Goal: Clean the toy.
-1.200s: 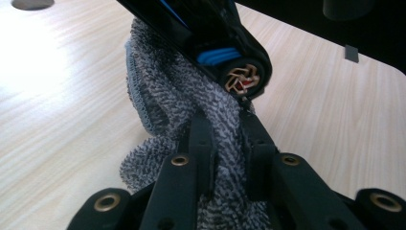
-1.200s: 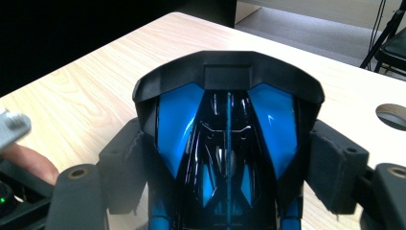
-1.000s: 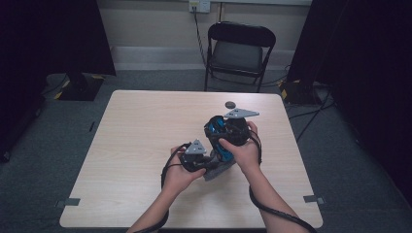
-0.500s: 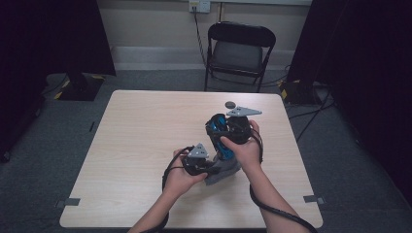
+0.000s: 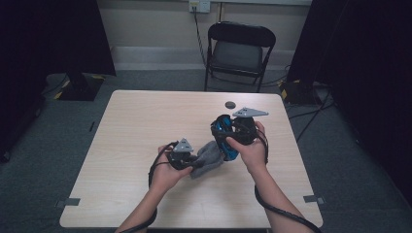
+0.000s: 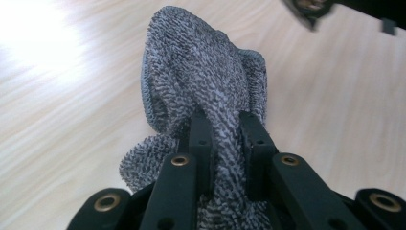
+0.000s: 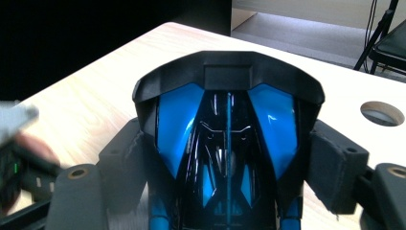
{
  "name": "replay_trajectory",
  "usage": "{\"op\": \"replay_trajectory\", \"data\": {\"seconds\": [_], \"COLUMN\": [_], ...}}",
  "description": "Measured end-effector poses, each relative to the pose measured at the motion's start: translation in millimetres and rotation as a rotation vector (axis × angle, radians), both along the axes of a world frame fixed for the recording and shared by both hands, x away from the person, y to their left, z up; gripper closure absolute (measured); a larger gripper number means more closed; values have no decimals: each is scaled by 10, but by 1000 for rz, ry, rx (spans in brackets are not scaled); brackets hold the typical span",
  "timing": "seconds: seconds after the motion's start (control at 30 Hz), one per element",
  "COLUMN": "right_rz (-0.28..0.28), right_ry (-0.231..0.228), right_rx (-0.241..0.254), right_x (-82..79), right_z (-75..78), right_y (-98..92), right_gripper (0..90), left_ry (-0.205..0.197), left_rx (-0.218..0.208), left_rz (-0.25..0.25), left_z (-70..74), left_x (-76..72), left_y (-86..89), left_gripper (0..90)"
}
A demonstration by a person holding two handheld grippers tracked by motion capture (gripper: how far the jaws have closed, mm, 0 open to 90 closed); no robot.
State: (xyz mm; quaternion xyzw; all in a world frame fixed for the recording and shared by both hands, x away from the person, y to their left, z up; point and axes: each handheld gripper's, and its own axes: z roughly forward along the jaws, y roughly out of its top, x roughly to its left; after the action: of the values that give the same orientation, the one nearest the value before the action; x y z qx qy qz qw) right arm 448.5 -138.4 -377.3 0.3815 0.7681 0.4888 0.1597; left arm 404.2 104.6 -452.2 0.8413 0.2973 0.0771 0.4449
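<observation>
**benchwatcher:** Starting big: the light wood bench (image 5: pixel 145 126) takes up most of the high view, with a black folding chair (image 5: pixel 238 51) on the floor behind its far edge. The person's forearms come in from the near side and both hands sit a bit right of the middle.

**gripnerd:** What's the right tool (image 5: pixel 232 138) got? Looks like some black and blue thing.

**benchwatcher:** Yep, a glossy black and blue gadget (image 7: pixel 227 143), mouse-shaped as far as I can tell. In the right gripper view the two jaws stand wide apart, one pressed to each side of it, so that tool is clamped on it. In the high view it's held up over the bench, right of centre.

**gripnerd:** And the left tool (image 5: pixel 194 161)?

**benchwatcher:** Jaws pulled in close and pinching a grey knitted cloth (image 6: pixel 206 91). The left gripper view shows the fabric squeezed between the pads and bunching out past them. In the high view the cloth (image 5: pixel 209 158) stretches from the left tool toward the gadget, right up against it; can't tell if it actually touches.

**gripnerd:** Anything smaller?

**benchwatcher:** Just a small dark round hole (image 5: pixel 230 104) in the bench top toward the far edge, well clear of both hands.
</observation>
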Motion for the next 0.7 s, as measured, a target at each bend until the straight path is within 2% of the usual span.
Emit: {"op": "replay_trajectory", "data": {"seconds": [0.3, 0.57, 0.7], "right_rz": [27, 56, 66], "right_ry": [21, 28, 32], "right_rx": [1, 1, -2], "right_x": [-68, -141, -181], "right_z": [-155, -234, -293], "right_y": [4, 30, 52], "right_gripper": [255, 255, 256], "left_ry": [-52, -84, -92], "left_rx": [-25, -51, -67], "left_rz": [77, 131, 137], "left_z": [228, 370, 424], "left_x": [103, 186, 207], "left_y": [206, 255, 231], "left_gripper": [783, 783, 783]}}
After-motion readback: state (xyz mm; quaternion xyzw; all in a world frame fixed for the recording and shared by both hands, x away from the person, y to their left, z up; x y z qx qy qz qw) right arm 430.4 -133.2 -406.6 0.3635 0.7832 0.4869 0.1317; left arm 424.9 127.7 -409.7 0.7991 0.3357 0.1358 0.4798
